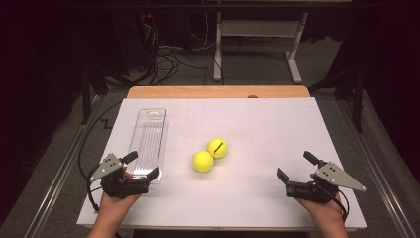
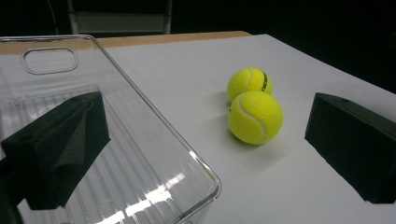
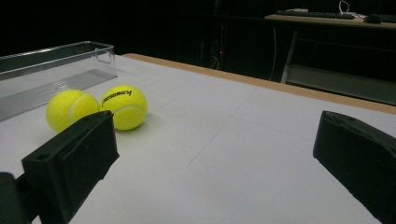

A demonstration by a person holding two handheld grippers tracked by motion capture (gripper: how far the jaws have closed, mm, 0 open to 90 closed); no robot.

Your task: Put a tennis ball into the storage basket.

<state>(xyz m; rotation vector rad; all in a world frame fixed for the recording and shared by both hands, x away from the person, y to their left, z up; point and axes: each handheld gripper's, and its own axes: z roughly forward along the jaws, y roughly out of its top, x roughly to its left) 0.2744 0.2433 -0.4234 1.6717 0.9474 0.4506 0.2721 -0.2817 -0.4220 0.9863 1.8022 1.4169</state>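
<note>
Two yellow tennis balls lie touching near the middle of the white table top: one nearer me (image 1: 202, 161) (image 2: 255, 116) (image 3: 72, 109), one behind it with black lettering (image 1: 217, 148) (image 2: 249, 83) (image 3: 123, 106). A clear plastic tray (image 1: 148, 144) (image 2: 154, 126) (image 3: 51, 70) lies empty to their left. My left gripper (image 1: 143, 166) (image 2: 205, 140) is open at the tray's near end, one jaw over the tray and the other beyond its right corner. My right gripper (image 1: 296, 166) (image 3: 215, 135) is open at the near right, turned toward the balls, holding nothing.
The white sheet (image 1: 257, 124) covers a wooden table whose far edge (image 1: 218, 91) shows at the back. Beyond it, on the floor, stand a desk frame's white legs (image 1: 294, 54) and a tangle of cables (image 1: 163, 54). The surroundings are dark.
</note>
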